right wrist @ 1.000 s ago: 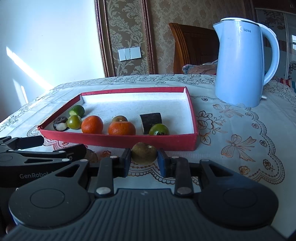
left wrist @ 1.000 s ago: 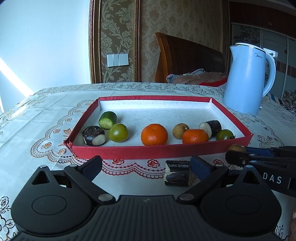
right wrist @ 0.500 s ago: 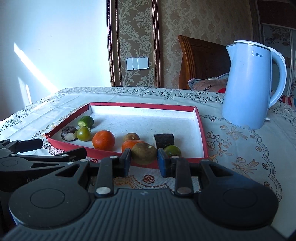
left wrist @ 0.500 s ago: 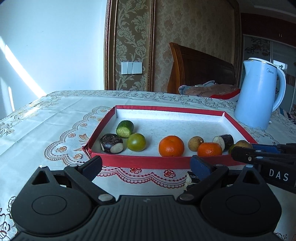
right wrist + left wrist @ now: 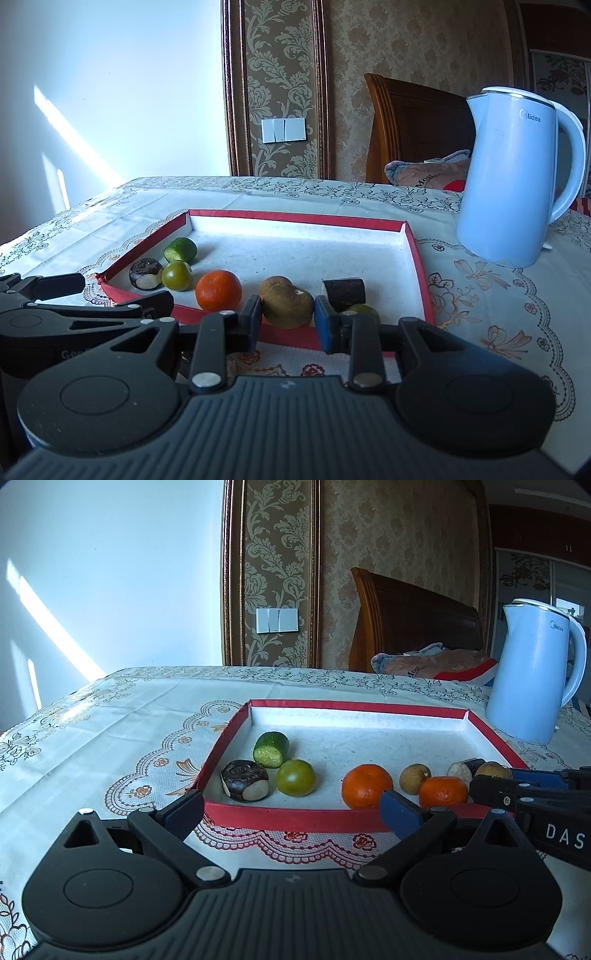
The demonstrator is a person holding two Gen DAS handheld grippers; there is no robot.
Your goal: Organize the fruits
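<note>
- The table (image 5: 129, 709) is wearing a pale lace-patterned cloth and is carrying everything else.
- A light blue kettle (image 5: 513, 177) is standing upright on the cloth, beyond the tray's far right corner and apart from it.
- The red-rimmed tray (image 5: 295, 818) with a white floor is lying flat in front of both grippers, and the fruits are sitting in a loose row along its near side.
- The left gripper (image 5: 291, 808) is hanging just short of the tray's near rim, its jaws spread wide with nothing between them.
- The right gripper (image 5: 288, 317) is pinching a brown fruit (image 5: 290, 304) between its blue pads, holding it over the tray's near rim, right of the middle.
- A large orange (image 5: 366, 785) is sitting near the middle of the row, with a smaller orange (image 5: 442, 792) to its right.
- A green tomato-like fruit (image 5: 295, 777) is resting left of the large orange, just beside a cut cucumber piece (image 5: 270, 748) behind it.
- A dark, partly peeled piece (image 5: 245, 784) is lying in the tray's near left corner.
- A dark cut chunk (image 5: 343, 291) is sitting behind the right pad, with a small green fruit (image 5: 364, 312) just beside it.
- A small tan round fruit (image 5: 414, 778) is sitting between the two oranges, slightly behind them.
</note>
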